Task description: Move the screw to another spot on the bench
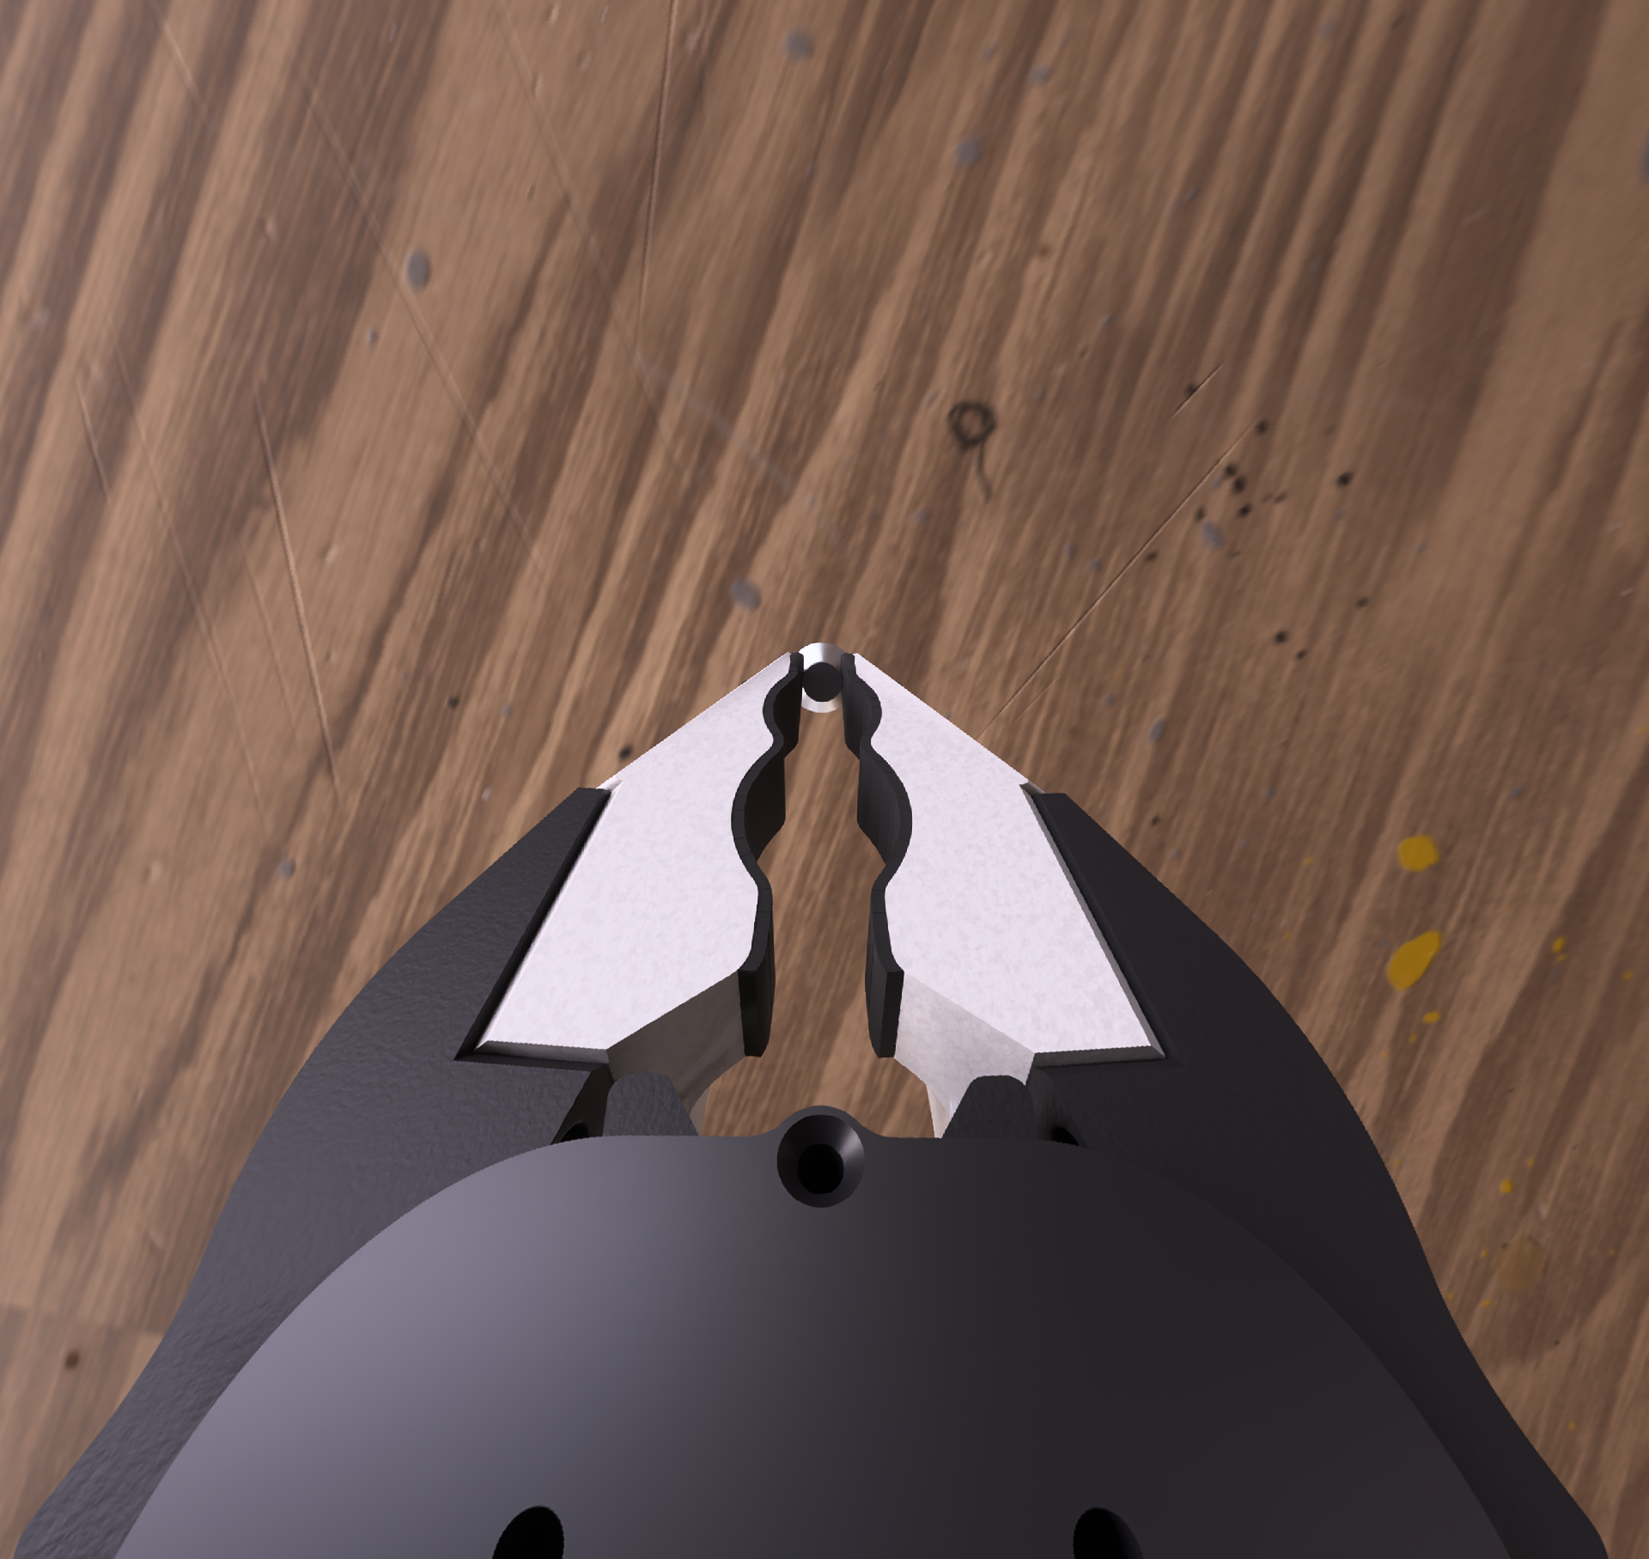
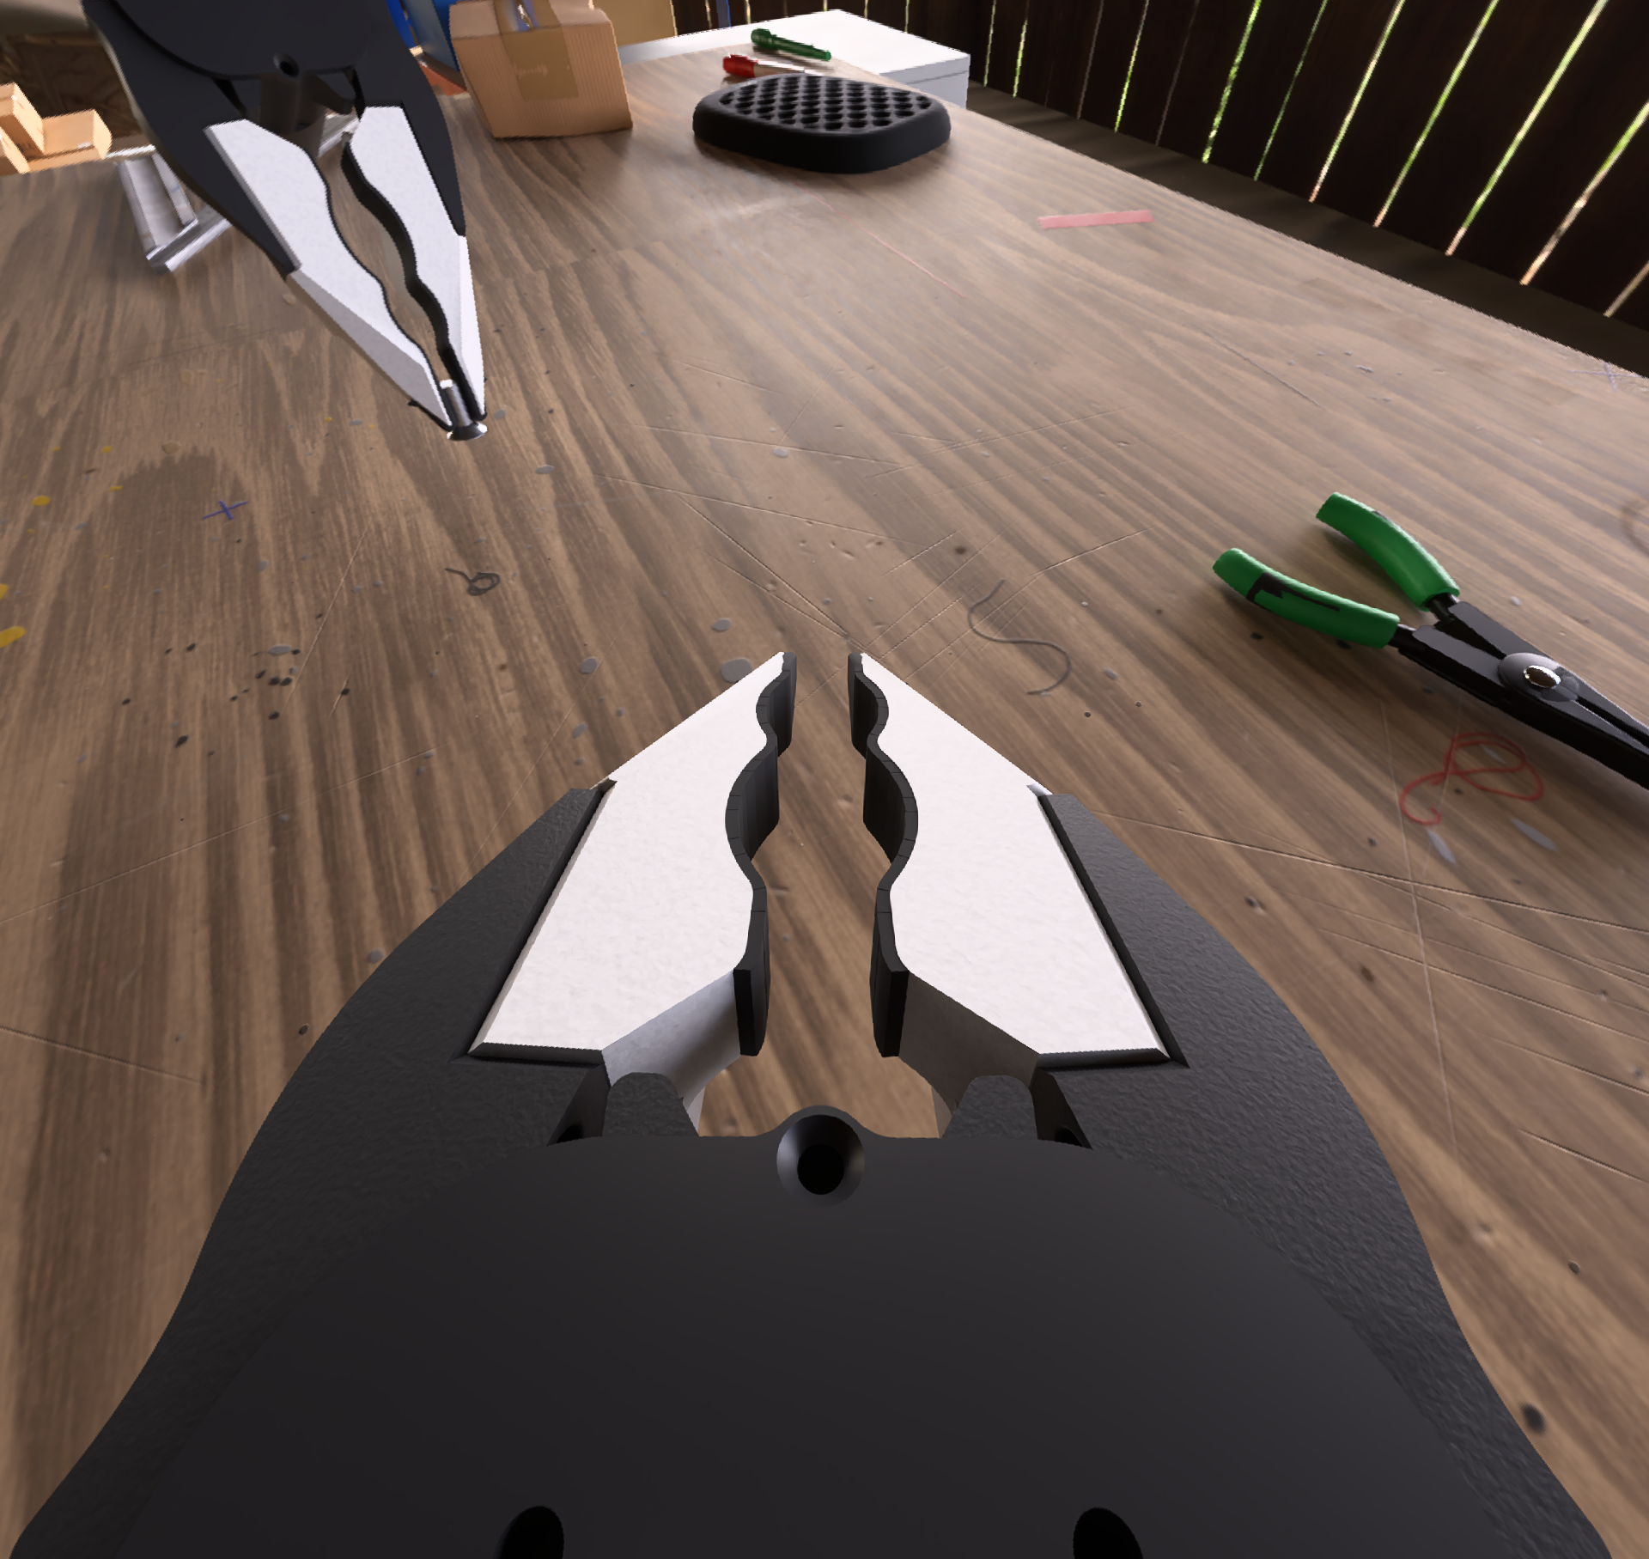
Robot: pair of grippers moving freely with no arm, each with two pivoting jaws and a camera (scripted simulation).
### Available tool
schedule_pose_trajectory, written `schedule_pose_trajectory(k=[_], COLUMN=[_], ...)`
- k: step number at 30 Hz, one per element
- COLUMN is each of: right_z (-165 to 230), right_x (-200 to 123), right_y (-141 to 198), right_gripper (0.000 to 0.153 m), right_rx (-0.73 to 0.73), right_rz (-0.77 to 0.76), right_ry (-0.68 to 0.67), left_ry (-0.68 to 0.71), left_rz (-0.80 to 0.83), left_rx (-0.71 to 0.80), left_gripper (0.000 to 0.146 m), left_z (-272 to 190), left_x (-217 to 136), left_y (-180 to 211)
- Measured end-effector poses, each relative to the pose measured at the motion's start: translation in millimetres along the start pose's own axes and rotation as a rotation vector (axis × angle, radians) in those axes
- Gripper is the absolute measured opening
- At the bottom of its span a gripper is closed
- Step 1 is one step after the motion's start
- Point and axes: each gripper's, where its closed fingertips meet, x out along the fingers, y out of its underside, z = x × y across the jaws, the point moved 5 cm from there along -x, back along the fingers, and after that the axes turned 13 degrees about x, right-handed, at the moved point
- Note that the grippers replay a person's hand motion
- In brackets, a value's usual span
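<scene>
Now screw (image 1: 819,683) pinched between left tongs (image 1: 821,668) tips, seemingly head-down.

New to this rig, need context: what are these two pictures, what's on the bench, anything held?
Each picture comes from a camera on one of two free-moving grippers, looking forward along its jaws. The left wrist view looks down at the wooden bench: the left gripper has its jaws pinched on a small silver screw. The right wrist view shows the right gripper, jaws slightly apart and empty, with the left gripper and screw farther off. Also on the bench: green-handled pliers, a black perforated pad, a cardboard box, and red and green screwdrivers.
</scene>
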Motion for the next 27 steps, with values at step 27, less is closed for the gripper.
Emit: schedule_pose_trajectory(k=[27], right_z=[-4.3], right_x=[-10.7], right_y=[-8.0], right_gripper=[0.048], right_rx=[-0.061], right_rz=[-0.119], right_ry=[0.081], left_ry=[-0.033], left_rz=[-0.048], left_rx=[0.030], left_gripper=[0.053], left_z=[-44.4], left_x=[27.2], left_y=[-26.1])
